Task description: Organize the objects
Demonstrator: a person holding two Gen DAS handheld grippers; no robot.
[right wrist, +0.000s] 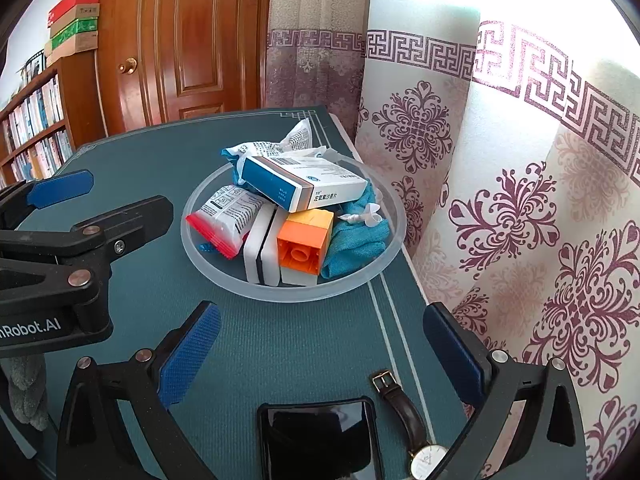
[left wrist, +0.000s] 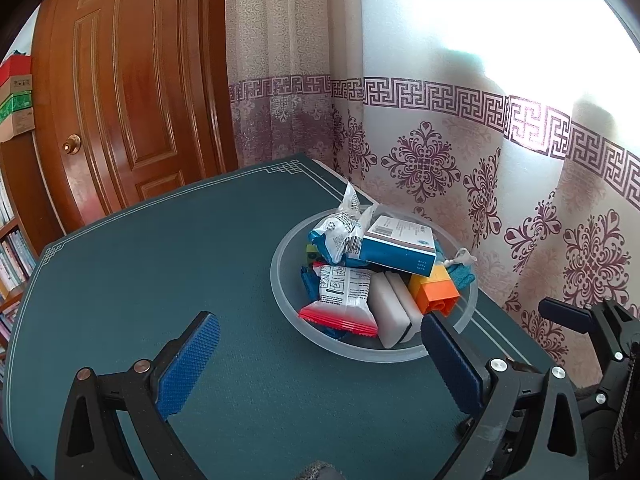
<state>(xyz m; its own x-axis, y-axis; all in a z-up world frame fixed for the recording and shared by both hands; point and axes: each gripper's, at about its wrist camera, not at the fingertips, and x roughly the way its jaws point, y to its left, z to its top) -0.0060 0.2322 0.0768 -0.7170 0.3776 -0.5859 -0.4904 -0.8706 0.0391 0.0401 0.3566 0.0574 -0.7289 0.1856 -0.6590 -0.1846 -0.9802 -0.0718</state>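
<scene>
The green table mat (right wrist: 280, 340) fills most of my view, with the patterned curtain (right wrist: 520, 200) hanging along its edge from twelve to three o'clock. At twelve o'clock from my right claw (right wrist: 320, 356) sits the clear bowl (right wrist: 288, 294), heaped full: a blue and white medicine box (right wrist: 304, 188) lies on top, white packets with red and blue ends (right wrist: 228, 216) to its left, a white sponge block (right wrist: 260, 248) and an orange brick (right wrist: 304, 240) in front, a teal cloth (right wrist: 356, 240) at the bowl's three o'clock side. Between my right fingers, at six o'clock, lie a black phone (right wrist: 320, 436) and a brown-strapped watch (right wrist: 404, 412), side by side. Both claws gape wide and carry nothing. My left claw (left wrist: 320, 364) hangs before the bowl's near rim.
</scene>
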